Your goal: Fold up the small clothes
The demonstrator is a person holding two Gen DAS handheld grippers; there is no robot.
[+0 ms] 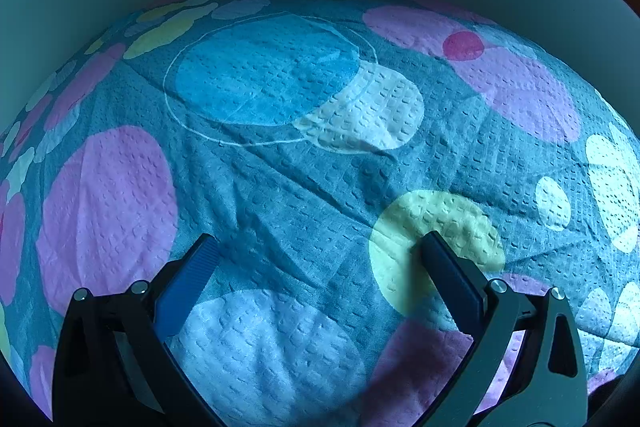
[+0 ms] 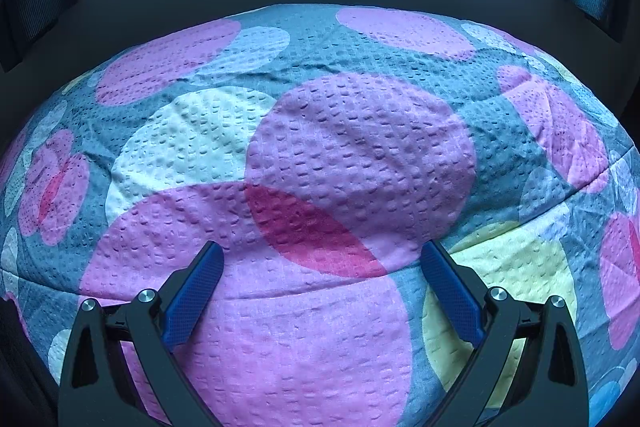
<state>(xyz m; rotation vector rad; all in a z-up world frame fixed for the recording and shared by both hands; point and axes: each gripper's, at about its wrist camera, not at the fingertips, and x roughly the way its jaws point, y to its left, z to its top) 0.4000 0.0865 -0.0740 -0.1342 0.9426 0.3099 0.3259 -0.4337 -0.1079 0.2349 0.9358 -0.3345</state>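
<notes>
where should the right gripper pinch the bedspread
Probably the crease running across the bedspread between the fingers of the open right gripper. Elsewhere the cloth lies flat, giving little to pinch. Come from above, a finger on each side.

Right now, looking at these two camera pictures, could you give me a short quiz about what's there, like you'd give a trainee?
1. True or false: the left gripper has its fingers spread apart with nothing between them.
2. Multiple choice: what lies under the right gripper? A) a wooden table B) a bedspread with coloured circles C) a laundry basket
3. Fill in: in the left wrist view, the circle by the tip of the picture-right finger is pale ____.

Key: 1 true; 2 B; 3 yellow. Note that no small garment shows in either view.
</notes>
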